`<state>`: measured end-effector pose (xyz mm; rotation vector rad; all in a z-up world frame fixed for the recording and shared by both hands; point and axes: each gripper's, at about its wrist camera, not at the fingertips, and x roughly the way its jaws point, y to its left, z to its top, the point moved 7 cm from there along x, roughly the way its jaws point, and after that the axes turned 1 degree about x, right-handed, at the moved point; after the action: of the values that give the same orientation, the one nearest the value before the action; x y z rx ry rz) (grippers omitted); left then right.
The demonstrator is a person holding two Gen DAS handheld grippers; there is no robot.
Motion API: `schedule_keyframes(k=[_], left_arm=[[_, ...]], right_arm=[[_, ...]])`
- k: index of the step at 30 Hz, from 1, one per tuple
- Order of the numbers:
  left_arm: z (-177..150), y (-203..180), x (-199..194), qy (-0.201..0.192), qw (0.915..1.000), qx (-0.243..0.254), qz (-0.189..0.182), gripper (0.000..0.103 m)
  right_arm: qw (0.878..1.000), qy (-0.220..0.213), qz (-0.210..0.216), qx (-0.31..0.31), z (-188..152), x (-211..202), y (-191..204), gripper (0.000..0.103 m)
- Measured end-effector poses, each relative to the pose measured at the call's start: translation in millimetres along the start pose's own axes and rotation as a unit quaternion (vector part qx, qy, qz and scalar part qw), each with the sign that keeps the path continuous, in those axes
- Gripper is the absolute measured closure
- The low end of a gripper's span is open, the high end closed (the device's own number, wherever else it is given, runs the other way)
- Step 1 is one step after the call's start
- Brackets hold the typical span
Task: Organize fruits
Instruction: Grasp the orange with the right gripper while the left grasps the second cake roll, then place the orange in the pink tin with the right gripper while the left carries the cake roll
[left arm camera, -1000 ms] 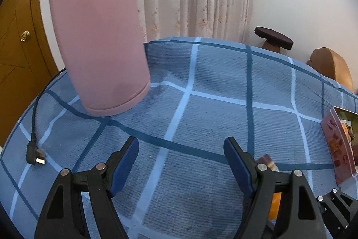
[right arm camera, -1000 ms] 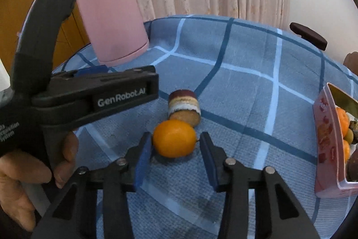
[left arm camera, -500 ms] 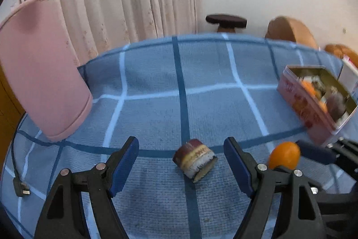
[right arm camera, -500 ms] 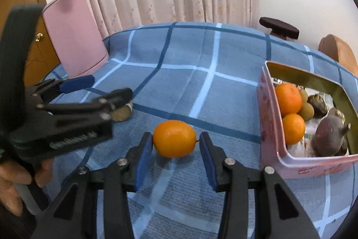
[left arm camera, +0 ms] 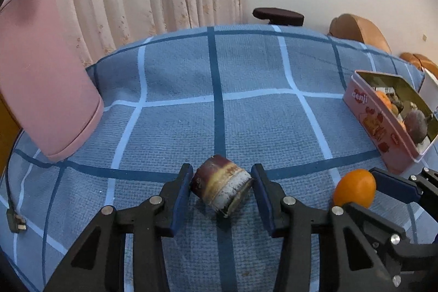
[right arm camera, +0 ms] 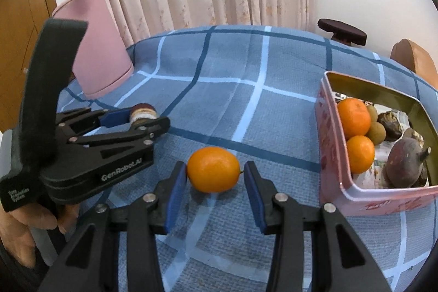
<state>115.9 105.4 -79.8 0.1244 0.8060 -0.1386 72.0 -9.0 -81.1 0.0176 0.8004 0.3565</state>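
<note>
Right claw: narrowed onto a small oval orange citrus fruit, blue pads pressing its two ends, holding it low over the blue checked cloth of the surface, near the open pink rectangular tin. Left claw: drawn in narrow around a short purple-and-white cylindrical chunk lying tilted on the cloth, pads just beside its flanks; cannot tell whether actually gripping. Probable step in hand: carrying the orange fruit across into the tin. Raise first, enough to clear the near pink wall with the fruit now sitting below rim height. Hold the squeeze even and centred on the ends, smooth round skin being apt to slip sideways out of flat pads. Cross over the rim slowly, then aim for the pale gap between the lower of the two round oranges and the dark stemmed fruit, avoiding a drop onto either. Lower until nearly resting, then widen gently and withdraw straight up. Meanwhile, with the left claw, close squarely across the chunk's curved sides and lift level, guarding against a roll given its tilt. Mind the crowding: both claws close together, so move one clear of the other.
</note>
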Motion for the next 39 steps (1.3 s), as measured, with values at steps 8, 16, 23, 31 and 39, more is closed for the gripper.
schedule_keyframes(k=[8, 16, 23, 31, 39], left_arm=[[-1.5, -10.7, -19.5, -0.032, 0.9986, -0.006, 0.043, 0.057], [-7.7, -23.7, -30.1, -0.039, 0.9980, -0.026, 0.043, 0.057], [-8.4, -42.2, -36.8, -0.049, 0.9977, -0.024, 0.040, 0.057], [-7.1, -72.4, -39.5, -0.051, 0.9983, -0.016, 0.025, 0.057], [1.5, -112.8, -45.7, -0.069, 0.9974, -0.017, -0.005, 0.057]], right_arm=[[0.999, -0.031, -0.023, 0.010, 5.5, -11.1, -9.7, 0.057], [0.998, -0.044, -0.031, 0.016, 1.8, -23.1, -19.1, 0.057], [0.997, -0.066, -0.040, 0.020, -0.4, -40.8, -33.4, 0.057], [0.994, -0.096, -0.053, 0.026, 1.0, -60.7, -54.5, 0.057], [0.989, -0.122, -0.066, 0.054, 5.9, -78.7, -88.3, 0.057]])
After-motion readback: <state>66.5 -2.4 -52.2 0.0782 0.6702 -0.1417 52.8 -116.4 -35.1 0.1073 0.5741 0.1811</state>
